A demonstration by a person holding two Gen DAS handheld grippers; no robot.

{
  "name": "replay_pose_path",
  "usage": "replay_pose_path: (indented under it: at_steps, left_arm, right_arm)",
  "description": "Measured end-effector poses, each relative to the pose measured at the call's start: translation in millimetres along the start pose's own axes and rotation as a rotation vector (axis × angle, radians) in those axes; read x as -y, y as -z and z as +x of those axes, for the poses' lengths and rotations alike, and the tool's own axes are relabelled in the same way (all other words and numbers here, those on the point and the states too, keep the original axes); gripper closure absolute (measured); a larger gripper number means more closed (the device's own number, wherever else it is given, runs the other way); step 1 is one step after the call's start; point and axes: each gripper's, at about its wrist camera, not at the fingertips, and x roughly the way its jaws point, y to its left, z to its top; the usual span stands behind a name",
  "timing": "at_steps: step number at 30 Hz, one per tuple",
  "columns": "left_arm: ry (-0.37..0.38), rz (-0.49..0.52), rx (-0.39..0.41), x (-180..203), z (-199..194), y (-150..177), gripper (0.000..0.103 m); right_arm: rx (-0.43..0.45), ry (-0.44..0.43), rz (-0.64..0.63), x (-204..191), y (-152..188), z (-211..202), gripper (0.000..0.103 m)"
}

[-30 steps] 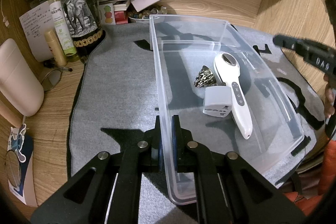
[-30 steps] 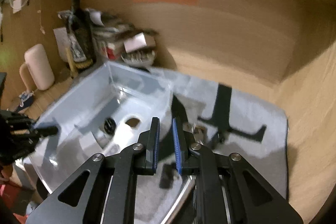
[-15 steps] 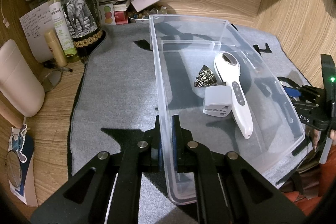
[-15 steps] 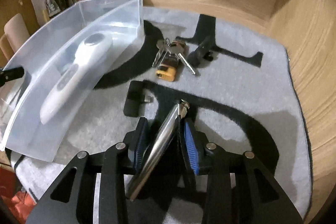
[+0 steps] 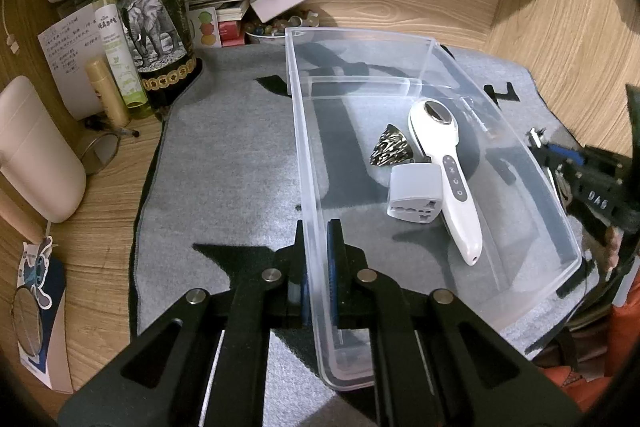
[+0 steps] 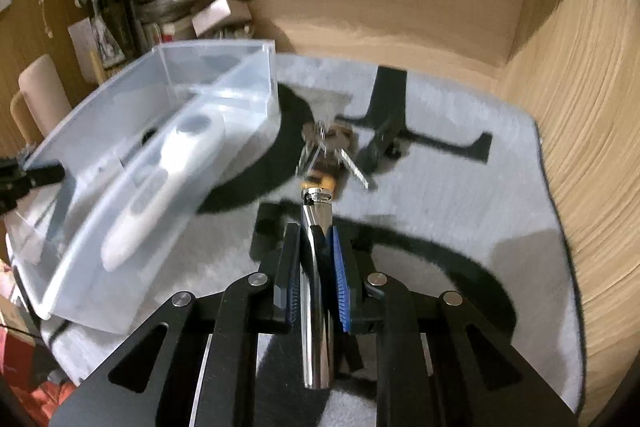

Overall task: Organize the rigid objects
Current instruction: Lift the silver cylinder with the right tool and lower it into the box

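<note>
My left gripper (image 5: 318, 231) is shut on the left wall of a clear plastic bin (image 5: 298, 131) on the grey mat. In the bin lie a white handheld device (image 5: 452, 179), a grey plug adapter (image 5: 416, 193) and a spiky metal cone (image 5: 390, 147). My right gripper (image 6: 316, 231) is shut on a shiny metal tube (image 6: 318, 307) and holds it above the mat, right of the bin (image 6: 120, 163). It shows at the bin's right side in the left wrist view (image 5: 592, 183). A key bunch (image 6: 328, 151) and a small black block (image 6: 266, 227) lie on the mat ahead.
A wine bottle (image 5: 154, 11), a green spray bottle (image 5: 116, 43), a gold tube (image 5: 106, 91) and a beige container (image 5: 34, 151) stand left of the mat. Papers and a bowl of beads (image 5: 276, 27) crowd the back wall. Wooden walls close in behind and right.
My right gripper closed on the metal tube and lifted it off the mat, tilting up. My left gripper has kept its hold on the bin wall.
</note>
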Motion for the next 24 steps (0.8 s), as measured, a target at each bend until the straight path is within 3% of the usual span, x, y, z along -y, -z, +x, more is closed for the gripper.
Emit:
replay_pose_path:
  at_steps: [14, 24]
  left_arm:
    - [0.0, 0.0, 0.001, 0, 0, 0, 0.096]
    - [0.002, -0.003, 0.003, 0, -1, 1, 0.096]
  right_arm:
    - [0.197, -0.024, -0.038, -20, -46, -52, 0.089]
    - [0.302, -0.12, -0.121, -58, -74, -77, 0.089]
